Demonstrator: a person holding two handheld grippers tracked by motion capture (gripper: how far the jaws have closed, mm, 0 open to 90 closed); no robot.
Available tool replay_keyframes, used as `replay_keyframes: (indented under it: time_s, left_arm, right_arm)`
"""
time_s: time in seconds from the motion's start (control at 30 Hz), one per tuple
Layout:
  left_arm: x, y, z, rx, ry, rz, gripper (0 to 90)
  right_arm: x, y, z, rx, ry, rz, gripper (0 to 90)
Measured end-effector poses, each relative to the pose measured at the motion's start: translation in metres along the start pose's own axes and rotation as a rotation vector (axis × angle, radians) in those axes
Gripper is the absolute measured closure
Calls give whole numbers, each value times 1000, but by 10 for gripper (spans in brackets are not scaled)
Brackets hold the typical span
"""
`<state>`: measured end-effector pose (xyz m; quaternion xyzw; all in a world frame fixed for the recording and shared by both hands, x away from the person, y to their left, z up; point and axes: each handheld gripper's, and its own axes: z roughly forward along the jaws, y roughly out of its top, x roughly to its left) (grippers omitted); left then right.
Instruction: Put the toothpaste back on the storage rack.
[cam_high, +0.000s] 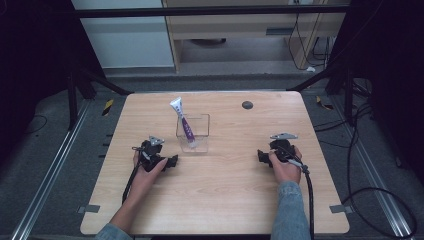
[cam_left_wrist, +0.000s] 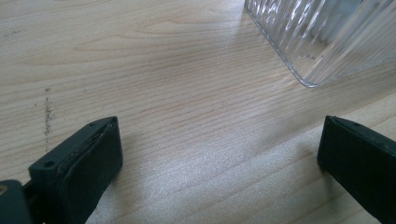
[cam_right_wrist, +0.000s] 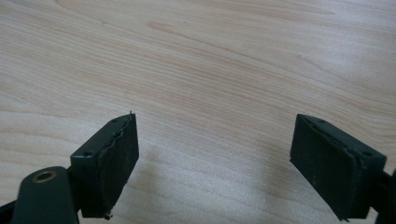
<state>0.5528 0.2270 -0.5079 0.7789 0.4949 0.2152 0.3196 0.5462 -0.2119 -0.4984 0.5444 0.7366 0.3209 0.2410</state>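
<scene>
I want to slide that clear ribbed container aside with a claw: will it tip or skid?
The clear container looks thin-walled and probably light, so it would likely skid on the smooth wooden table. The purple-and-white tube leans out above its rim, so a high push might tip it. Push low.

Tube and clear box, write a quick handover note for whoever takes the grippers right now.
Left gripper: open, empty, low over the table just short of the box's near corner.
Right gripper: open, empty, low over bare wood on the right side.
Tube: standing tilted in the clear box mid-table, cap end up and sticking out above the rim.
Done: tube is in the box, judging by how things lie.
Left: nothing obvious; neither gripper touches anything.
</scene>
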Motion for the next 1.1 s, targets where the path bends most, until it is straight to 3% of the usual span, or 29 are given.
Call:
replay_keyframes:
  time_s: [0.33, 0.6, 0.8, 0.9, 0.97, 1.1]
  left_arm:
    - [0, 0, 0, 0, 0, 0, 0]
    - [0, 0, 0, 0, 0, 0, 0]
    - [0, 0, 0, 0, 1, -1, 0]
    - [0, 0, 0, 0, 2, -2, 0]
    - [0, 0, 0, 0, 1, -2, 0]
    - [0, 0, 0, 0, 1, -2, 0]
  right_arm:
    - [-11, -2, 6, -6, -31, 84, 129]
    - [-14, -4, 10, 0, -52, 94, 114]
    - [-10, -4, 14, -9, -77, 69, 97]
    - [-8, -4, 14, 1, -55, 65, 47]
    - [-7, -5, 14, 17, -76, 75, 3]
    - [-7, -5, 14, 18, -82, 81, 3]
